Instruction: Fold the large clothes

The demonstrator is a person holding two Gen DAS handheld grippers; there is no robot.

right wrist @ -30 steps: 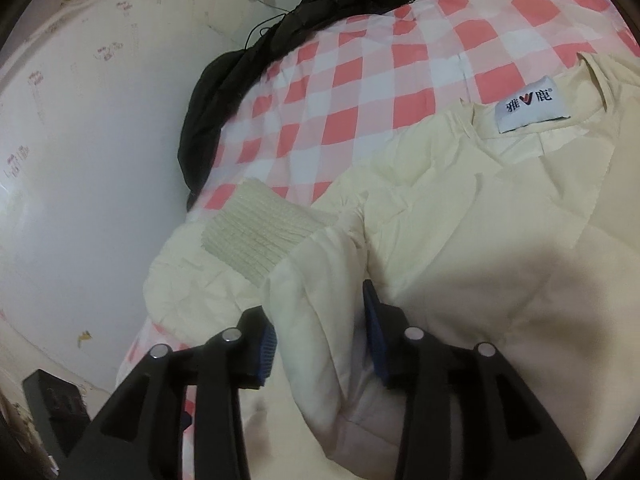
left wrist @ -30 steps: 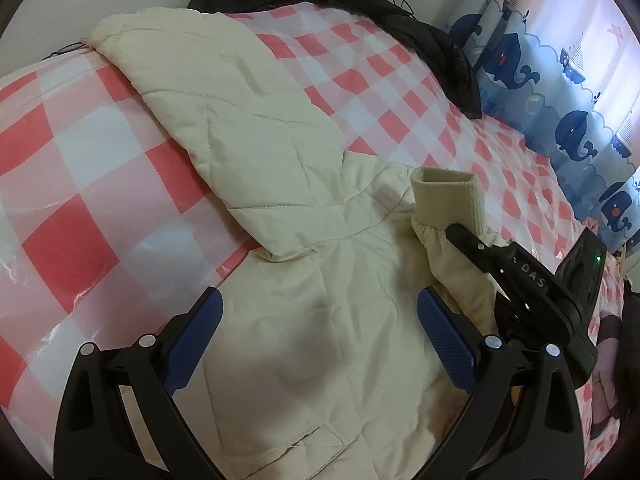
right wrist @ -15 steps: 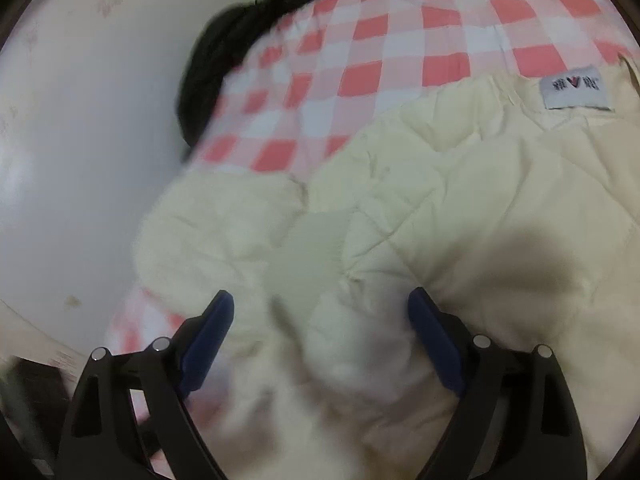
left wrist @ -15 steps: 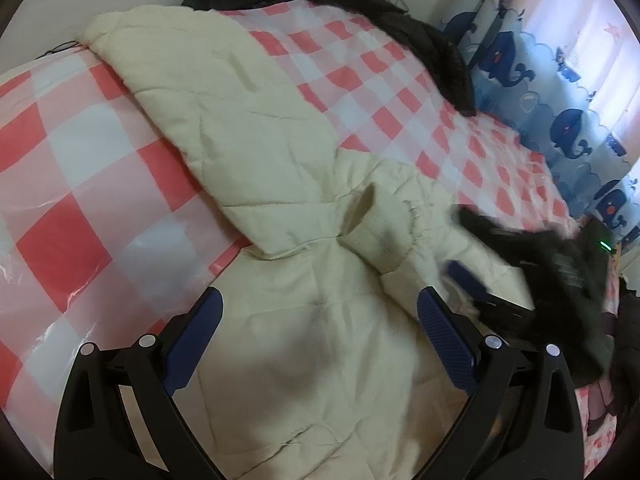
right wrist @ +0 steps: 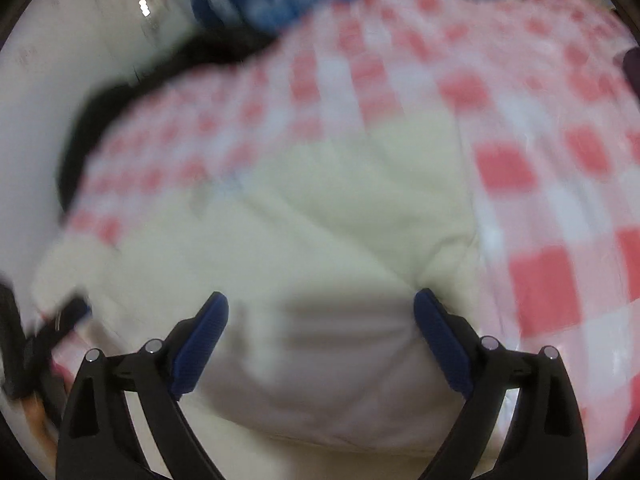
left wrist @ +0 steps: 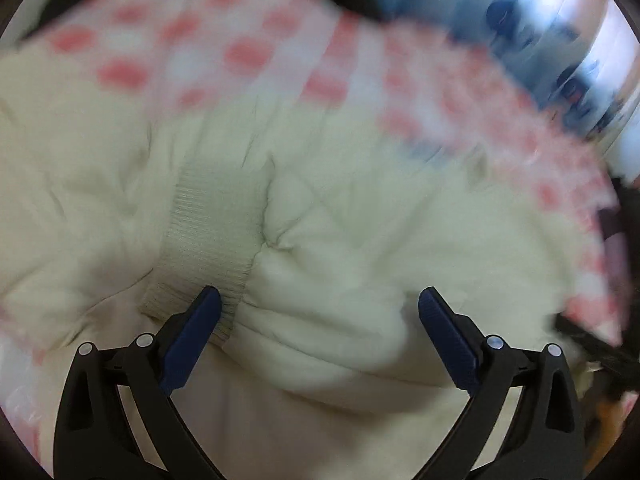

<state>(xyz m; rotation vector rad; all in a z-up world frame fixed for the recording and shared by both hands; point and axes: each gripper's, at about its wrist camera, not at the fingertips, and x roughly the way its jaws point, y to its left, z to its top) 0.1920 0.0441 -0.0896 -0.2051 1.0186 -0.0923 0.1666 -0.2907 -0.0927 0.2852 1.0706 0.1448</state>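
Observation:
A cream quilted jacket [left wrist: 352, 216] lies on the red-and-white checked bed cover [left wrist: 224, 52]. Its sleeve is laid across the body, with the ribbed knit cuff [left wrist: 208, 232] just ahead of my left gripper's left finger. My left gripper [left wrist: 320, 320] is open and empty, low over the sleeve. In the right wrist view the jacket [right wrist: 320, 216] fills the middle. My right gripper [right wrist: 320, 320] is open and empty over the jacket's lining. Both views are blurred by motion.
A black garment [right wrist: 120, 92] lies at the far edge of the bed by the white wall [right wrist: 36, 80]. A blue whale-print curtain [left wrist: 520, 28] hangs beyond the bed. The other gripper's black body [right wrist: 24, 344] shows at the right wrist view's left edge.
My right gripper let go of the sleeve and opened. The sleeve with its cuff now lies across the jacket. Both grippers have swung to new angles, blurring the views.

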